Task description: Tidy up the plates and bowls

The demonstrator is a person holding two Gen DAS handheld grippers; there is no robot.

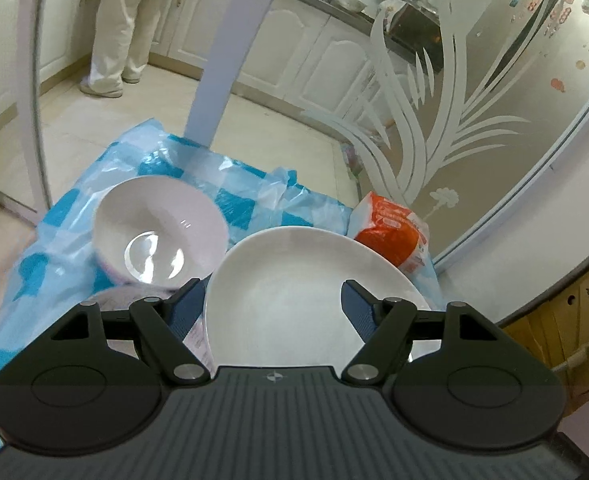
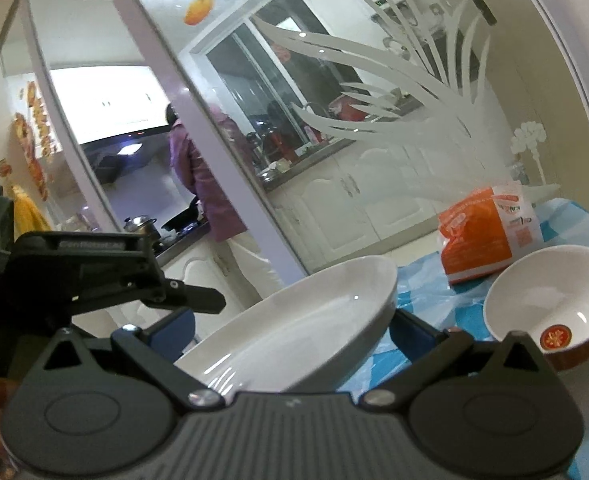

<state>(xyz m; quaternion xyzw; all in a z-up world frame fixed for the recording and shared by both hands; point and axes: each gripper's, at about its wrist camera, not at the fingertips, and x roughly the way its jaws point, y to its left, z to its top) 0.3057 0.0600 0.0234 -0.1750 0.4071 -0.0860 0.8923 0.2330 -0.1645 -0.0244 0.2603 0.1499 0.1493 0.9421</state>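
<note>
Blue-padded fingers of the left gripper (image 1: 273, 300) stand wide apart, one at each side of a large white ceramic plate (image 1: 294, 292) that lies just ahead of them; whether either pad touches its rim cannot be told. Just left of the plate sits a white ceramic bowl with a pale pink outside (image 1: 160, 228), empty and upright, its rim close to the plate's edge. On the right view, the right gripper (image 2: 290, 330) also has its fingers spread, with the same white plate (image 2: 294, 320) tilted between them, its far edge raised; contact with the pads is hidden. Beside it, to the right, rests a white bowl with a brown outside and a red round mark inside (image 2: 550, 312). All stand on a table under a blue-and-white checked plastic sheet (image 1: 230, 184), with an orange-and-white packet (image 1: 394, 236) at its far edge. Behind rises a glass door with frosted leaf patterns (image 1: 434, 120), and beyond it white kitchen cabinets (image 1: 326, 52) and a person in pale trousers (image 1: 118, 40).
</note>
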